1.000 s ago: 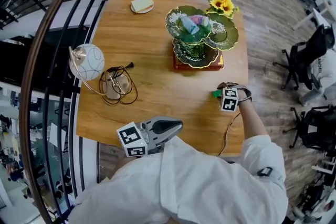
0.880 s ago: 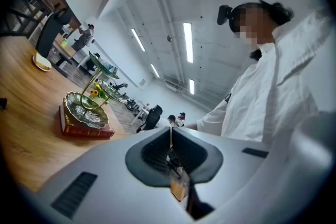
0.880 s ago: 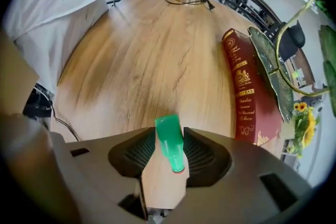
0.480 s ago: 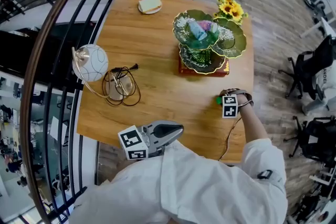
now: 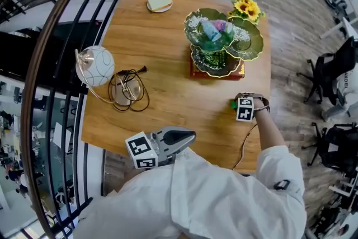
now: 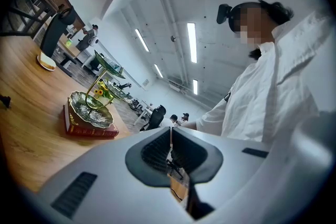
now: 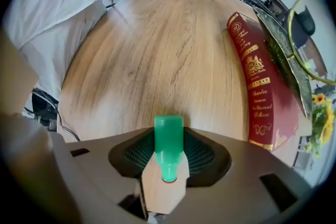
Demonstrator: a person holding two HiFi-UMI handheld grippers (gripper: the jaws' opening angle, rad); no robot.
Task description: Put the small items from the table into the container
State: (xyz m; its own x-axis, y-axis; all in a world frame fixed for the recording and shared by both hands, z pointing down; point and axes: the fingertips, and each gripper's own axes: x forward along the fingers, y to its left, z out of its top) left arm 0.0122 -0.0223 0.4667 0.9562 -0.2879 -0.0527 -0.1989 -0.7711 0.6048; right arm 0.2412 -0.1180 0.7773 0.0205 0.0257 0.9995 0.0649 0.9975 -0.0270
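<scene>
Green bottle (image 5: 232, 104) peeks out, mostly hidden under right tool (image 5: 244, 108).

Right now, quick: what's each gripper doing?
Left gripper: closed, nothing in it.
Right gripper: closed on the small green bottle.
</scene>
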